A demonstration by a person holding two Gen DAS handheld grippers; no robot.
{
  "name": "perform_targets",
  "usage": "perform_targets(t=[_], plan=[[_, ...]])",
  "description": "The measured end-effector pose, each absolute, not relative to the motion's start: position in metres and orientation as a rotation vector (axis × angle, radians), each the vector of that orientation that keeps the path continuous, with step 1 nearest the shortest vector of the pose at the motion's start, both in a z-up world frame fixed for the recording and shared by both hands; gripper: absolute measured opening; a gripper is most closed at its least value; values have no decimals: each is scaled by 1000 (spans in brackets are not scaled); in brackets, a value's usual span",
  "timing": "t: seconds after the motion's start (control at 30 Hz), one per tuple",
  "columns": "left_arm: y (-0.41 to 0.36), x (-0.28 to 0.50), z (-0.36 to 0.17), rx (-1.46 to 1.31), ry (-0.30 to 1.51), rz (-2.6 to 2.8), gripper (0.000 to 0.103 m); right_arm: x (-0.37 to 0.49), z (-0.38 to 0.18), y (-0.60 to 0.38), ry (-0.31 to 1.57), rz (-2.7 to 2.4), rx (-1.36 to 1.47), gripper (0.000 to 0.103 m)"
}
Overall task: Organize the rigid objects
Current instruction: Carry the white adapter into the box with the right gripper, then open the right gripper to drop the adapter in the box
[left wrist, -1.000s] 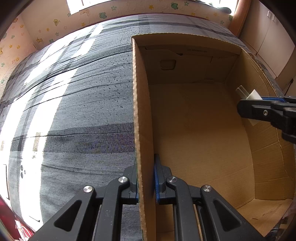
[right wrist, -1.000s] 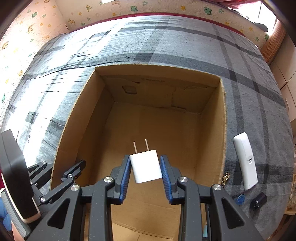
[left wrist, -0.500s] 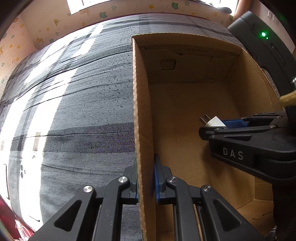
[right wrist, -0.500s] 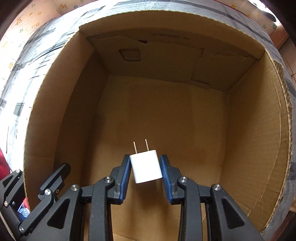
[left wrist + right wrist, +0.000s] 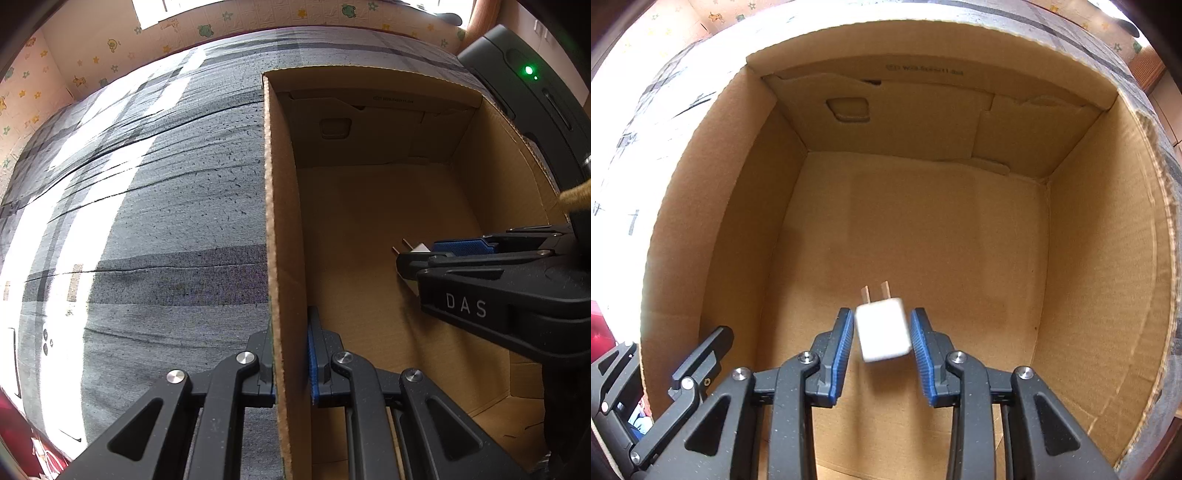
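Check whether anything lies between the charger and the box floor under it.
Nothing visible does. The charger sits between the right gripper pads, gaps showing on both sides, and the box floor below is bare cardboard. The left gripper only clamps the side wall.

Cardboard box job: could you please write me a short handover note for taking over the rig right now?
Left gripper: shut on the left wall of the cardboard box, steadying it.
Right gripper: down inside the box; its jaws stand clear of the white charger, which looks blurred and tilted between them, apparently let go.
Done: charger brought into the box.
Left: let it settle on the box floor, lift the right gripper out, then fetch further items; none are in view now.
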State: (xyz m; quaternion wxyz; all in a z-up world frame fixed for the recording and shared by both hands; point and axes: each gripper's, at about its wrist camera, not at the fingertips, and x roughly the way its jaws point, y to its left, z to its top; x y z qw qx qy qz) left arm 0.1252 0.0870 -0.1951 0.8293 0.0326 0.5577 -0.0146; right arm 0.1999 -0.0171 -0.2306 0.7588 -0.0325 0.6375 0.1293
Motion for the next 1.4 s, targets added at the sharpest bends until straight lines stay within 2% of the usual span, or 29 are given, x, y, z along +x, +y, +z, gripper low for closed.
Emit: perform_targets(t=[0.13, 0.23, 0.53, 0.93, 1.13, 1.27, 1.4], plan=[[87, 125, -194, 70, 1183, -31, 12, 194, -230, -19, 1388, 286, -75, 44], [86, 125, -195, 76, 1183, -28, 12, 192, -227, -22, 1374, 278, -77, 54], [83, 125, -194, 84, 1183, -23, 12, 179, -208, -26, 1323, 264, -94, 58], [79, 126, -196, 101, 1183, -17, 12, 168, -155, -38, 1232, 235, -101, 71], [78, 126, -196, 102, 1185, -16, 12, 159, -129, -50, 1168, 229, -96, 86], [77, 126, -196, 109, 1184, -14, 12, 156, -110, -64, 1133, 212, -71, 101], [77, 127, -195, 107, 1185, -13, 12, 151, -96, -77, 1119, 202, -76, 103]])
